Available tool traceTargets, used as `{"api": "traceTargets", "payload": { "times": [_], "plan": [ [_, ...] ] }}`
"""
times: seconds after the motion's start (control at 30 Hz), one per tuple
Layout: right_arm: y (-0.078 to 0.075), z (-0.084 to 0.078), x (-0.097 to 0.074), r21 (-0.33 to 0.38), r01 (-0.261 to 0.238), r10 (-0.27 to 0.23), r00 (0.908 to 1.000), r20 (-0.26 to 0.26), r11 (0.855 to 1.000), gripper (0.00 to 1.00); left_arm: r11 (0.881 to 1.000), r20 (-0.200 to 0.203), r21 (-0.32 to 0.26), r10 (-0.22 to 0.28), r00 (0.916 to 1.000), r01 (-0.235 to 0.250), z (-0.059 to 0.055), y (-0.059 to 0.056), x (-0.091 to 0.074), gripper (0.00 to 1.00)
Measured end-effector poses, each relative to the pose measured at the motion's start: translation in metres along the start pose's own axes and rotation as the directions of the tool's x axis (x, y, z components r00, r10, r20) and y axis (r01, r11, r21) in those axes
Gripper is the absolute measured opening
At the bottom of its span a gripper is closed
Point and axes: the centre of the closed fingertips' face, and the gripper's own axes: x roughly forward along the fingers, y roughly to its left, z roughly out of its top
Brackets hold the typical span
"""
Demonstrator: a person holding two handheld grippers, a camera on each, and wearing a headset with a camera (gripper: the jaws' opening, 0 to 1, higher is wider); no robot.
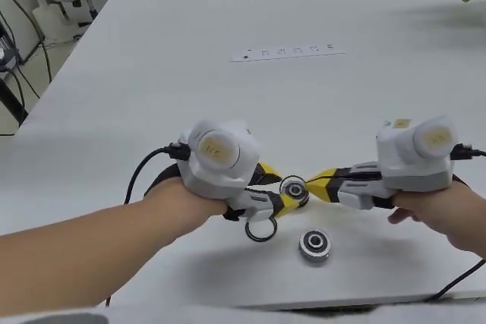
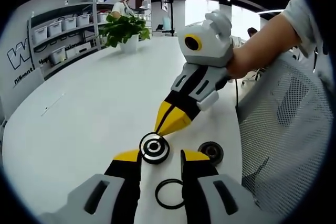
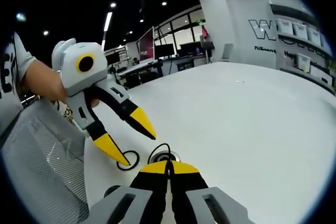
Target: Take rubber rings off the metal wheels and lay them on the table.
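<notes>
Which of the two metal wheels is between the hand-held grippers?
The wheel between the left hand-held gripper and the right hand-held gripper; the other wheel lies apart, nearer the person.

Bright overhead light, soft shadows (fisheye-warped gripper views).

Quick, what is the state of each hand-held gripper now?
Left hand-held gripper: open, at the wheel.
Right hand-held gripper: shut on the wheel's ring.
</notes>
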Motion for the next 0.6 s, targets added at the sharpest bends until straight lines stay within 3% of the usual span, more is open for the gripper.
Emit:
{"api": "traceTargets", "payload": {
  "times": [0.3,0.6],
  "plan": [
    [-0.005,0.006,-0.004,0.015,0.016,-0.016,0.9997,0.018,1.0,0.0,1.0,0.035,-0.022,-0.003,0.9994,0.003,0.006,-0.004,-0.021,0.36],
    [-0.002,0.012,-0.007,0.02,0.01,-0.011,0.9995,0.028,1.0,0.0,0.998,0.077,-0.048,0.033,0.9965,-0.029,0.009,0.002,-0.046,0.41]
  ]
}}
